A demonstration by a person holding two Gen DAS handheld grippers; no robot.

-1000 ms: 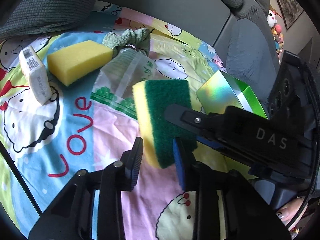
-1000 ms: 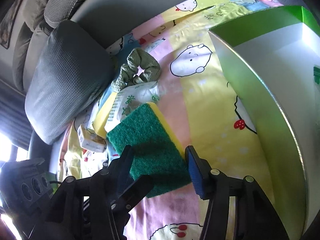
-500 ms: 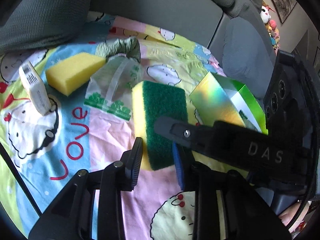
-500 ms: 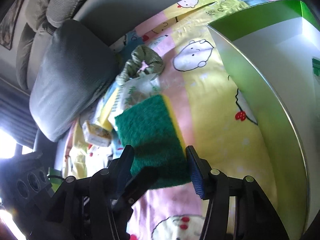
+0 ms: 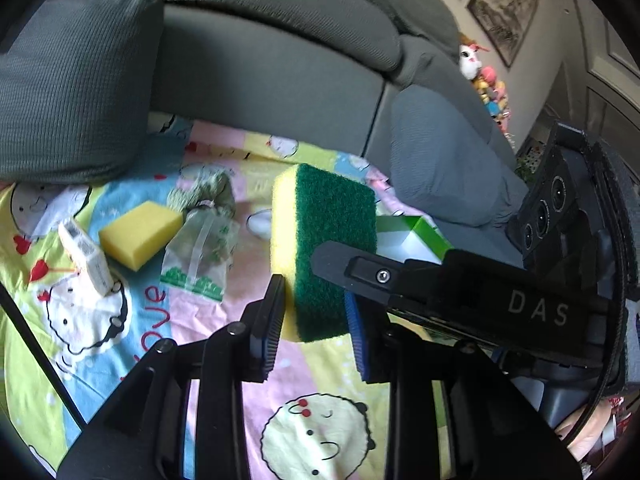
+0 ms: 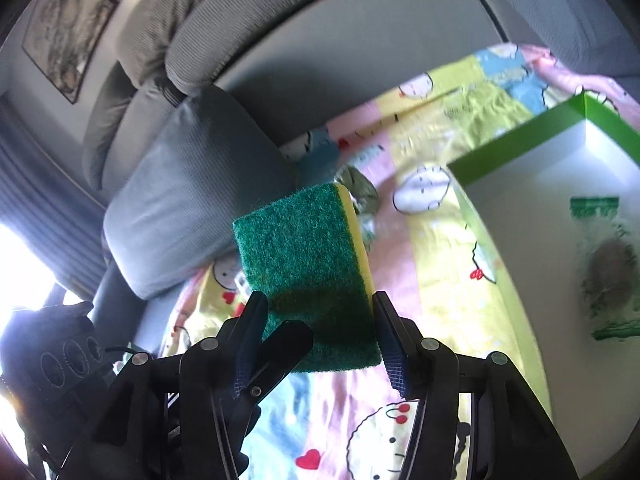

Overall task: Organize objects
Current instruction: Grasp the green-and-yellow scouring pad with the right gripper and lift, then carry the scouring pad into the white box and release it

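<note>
- Left gripper (image 5: 314,316) and right gripper (image 6: 318,334) both clamp one green-and-yellow sponge (image 5: 320,248) — lifted clear of the cartoon blanket (image 5: 320,420).
- Beyond: yellow sponge (image 5: 140,234), small carton (image 5: 86,262), clear bag (image 5: 202,254).
- Farther right — open green box (image 6: 532,240), against the grey sofa (image 5: 260,72).

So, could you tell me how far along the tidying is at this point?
Done: one clear printed bag already lies inside the green-rimmed white box. In hand: both the left gripper and the right gripper clamp the green-and-yellow scouring sponge, lifted off the cartoon blanket. Left: plain yellow sponge, second clear bag, green scrunchie, small white carton.
</note>
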